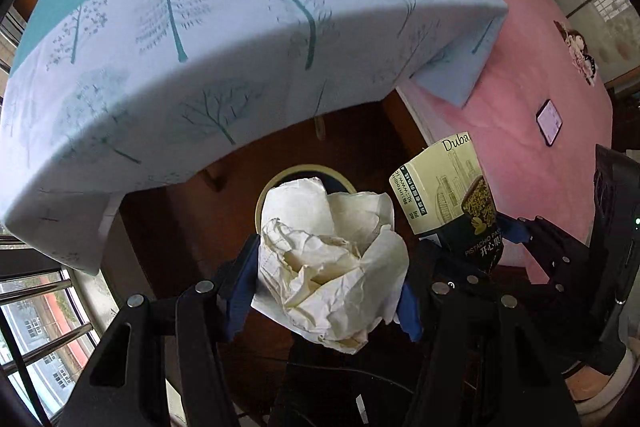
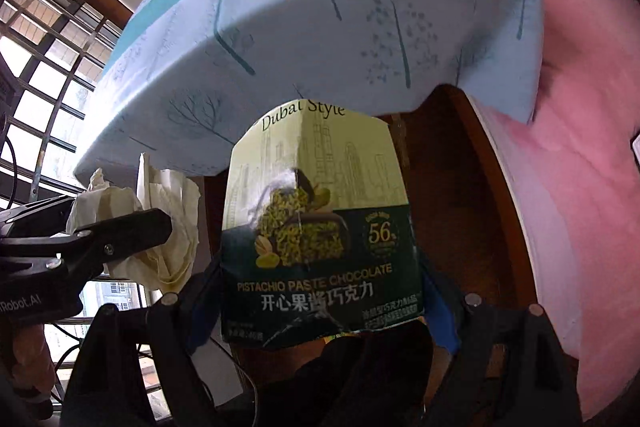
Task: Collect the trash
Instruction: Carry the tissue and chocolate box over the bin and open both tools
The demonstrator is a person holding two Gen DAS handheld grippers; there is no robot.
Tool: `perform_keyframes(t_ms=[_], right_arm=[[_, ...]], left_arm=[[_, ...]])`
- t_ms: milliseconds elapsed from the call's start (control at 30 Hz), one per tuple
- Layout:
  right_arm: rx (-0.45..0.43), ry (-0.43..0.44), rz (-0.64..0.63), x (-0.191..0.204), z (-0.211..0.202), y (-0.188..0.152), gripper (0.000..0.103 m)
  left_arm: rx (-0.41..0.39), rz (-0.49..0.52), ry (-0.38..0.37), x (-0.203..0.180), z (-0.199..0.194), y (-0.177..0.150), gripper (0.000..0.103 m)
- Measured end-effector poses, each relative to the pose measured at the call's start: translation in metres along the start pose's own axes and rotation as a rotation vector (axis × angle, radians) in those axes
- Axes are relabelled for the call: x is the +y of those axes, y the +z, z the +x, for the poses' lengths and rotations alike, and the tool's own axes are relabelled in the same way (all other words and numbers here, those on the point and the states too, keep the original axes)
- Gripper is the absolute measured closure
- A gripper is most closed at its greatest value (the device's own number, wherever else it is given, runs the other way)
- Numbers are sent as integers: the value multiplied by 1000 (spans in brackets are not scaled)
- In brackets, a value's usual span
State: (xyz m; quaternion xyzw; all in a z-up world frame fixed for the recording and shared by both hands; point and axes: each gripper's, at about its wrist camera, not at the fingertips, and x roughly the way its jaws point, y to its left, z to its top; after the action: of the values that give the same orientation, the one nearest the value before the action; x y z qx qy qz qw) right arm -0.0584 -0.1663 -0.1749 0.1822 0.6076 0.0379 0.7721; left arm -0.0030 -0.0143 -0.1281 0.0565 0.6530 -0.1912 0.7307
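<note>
Left gripper [image 1: 326, 291] points steeply down, jaws clamping crumpled paper [image 1: 332, 267]; right gripper [image 2: 320, 311] beside it, jaws gripping a chocolate box [image 2: 320, 227]

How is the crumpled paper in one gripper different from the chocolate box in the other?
The crumpled paper is plain off-white; the chocolate box is printed green with a skyline, lettering and a picture of chocolate. The paper is a loose, wrinkled wad, while the box is flattened, with straight edges. The paper sits in the left gripper, the box in the right gripper. Both are clamped between blue pads, below the tablecloth's edge.
</note>
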Motion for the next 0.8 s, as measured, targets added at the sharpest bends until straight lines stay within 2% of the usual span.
perform_keyframes(t_ms=[300, 500, 700, 800], right_arm=[[101, -36, 51, -51, 121, -37, 18], [135, -53, 63, -72, 177, -50, 18], [127, -53, 75, -82, 205, -54, 18], [114, -53, 76, -85, 213, -50, 18]], left_arm=[[95, -27, 40, 10, 140, -10, 45], [123, -61, 34, 21, 212, -9, 42], [158, -74, 21, 28, 248, -17, 22], [164, -75, 44, 33, 257, -17, 10]])
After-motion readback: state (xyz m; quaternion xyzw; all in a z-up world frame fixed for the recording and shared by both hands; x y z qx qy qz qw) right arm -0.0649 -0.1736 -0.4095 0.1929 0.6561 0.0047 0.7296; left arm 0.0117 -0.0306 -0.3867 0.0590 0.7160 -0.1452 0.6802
